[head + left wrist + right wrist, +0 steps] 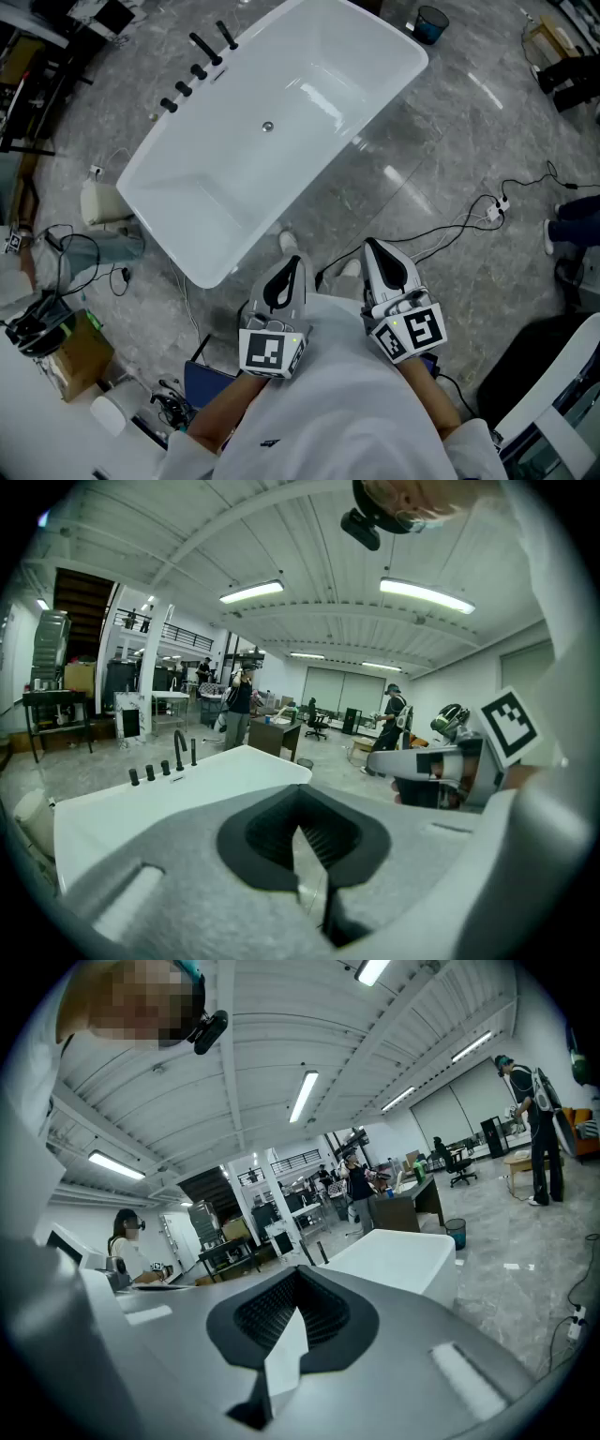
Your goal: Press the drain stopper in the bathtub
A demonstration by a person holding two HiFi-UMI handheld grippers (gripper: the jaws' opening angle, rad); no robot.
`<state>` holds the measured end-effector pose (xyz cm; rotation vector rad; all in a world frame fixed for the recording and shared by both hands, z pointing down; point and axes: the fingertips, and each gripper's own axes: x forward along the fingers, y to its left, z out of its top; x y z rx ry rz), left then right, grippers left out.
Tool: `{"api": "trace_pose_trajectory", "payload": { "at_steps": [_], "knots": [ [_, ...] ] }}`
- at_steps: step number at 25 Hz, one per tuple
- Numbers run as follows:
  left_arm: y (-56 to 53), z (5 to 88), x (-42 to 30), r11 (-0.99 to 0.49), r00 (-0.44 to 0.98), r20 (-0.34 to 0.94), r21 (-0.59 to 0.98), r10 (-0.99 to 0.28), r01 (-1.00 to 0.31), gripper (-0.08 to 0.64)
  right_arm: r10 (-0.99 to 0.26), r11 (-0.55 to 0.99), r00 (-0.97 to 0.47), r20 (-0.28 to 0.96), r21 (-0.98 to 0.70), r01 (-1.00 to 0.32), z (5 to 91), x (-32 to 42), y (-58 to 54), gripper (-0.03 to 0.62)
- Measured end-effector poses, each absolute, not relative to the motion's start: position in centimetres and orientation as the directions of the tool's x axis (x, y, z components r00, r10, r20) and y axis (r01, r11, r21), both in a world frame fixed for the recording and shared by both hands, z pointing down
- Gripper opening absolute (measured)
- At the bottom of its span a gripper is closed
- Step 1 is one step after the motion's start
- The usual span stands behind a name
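Note:
The white bathtub (309, 56) lies diagonally on the grey floor in the head view. Its small round metal drain stopper (267, 126) sits in the tub bottom. Black tap fittings (199, 66) line the far left rim. My left gripper (293, 263) and right gripper (373, 247) hang side by side near my torso, short of the tub's near rim and well away from the stopper. Both are shut and hold nothing. The left gripper (301, 825) view shows the tub (178, 799) ahead with its taps (177, 750). The right gripper (297, 1303) view shows the tub's end (401, 1255).
Black cables (441, 232) and a power strip (497, 204) trail over the floor to the right of the tub. A blue bin (431, 22) stands beyond the tub's far end. A cardboard box (79, 356) and clutter crowd the left side. Someone's shoes (555, 236) show at the right edge.

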<state>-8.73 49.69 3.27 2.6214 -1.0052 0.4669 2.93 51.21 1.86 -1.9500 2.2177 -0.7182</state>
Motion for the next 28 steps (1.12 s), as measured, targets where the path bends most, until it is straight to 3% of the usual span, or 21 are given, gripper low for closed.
{"api": "trace_pose_trajectory", "payload": {
  "at_steps": [8,28],
  "knots": [
    [49.8,2.9,-11.5,-0.755,0.738,0.388,0.142,-0.552,-0.64,-0.002,-0.959,0.048,-0.147,0.241,-0.376,-0.926,1.0,-1.3,52.4,0.003],
    [40.8,1.5,-23.1,-0.768,0.792,0.208,0.198,-0.574,-0.609,-0.002,-0.956,0.019,-0.104,0.273,-0.296,-0.955,0.3,-14.0,43.3,0.005]
  ]
}}
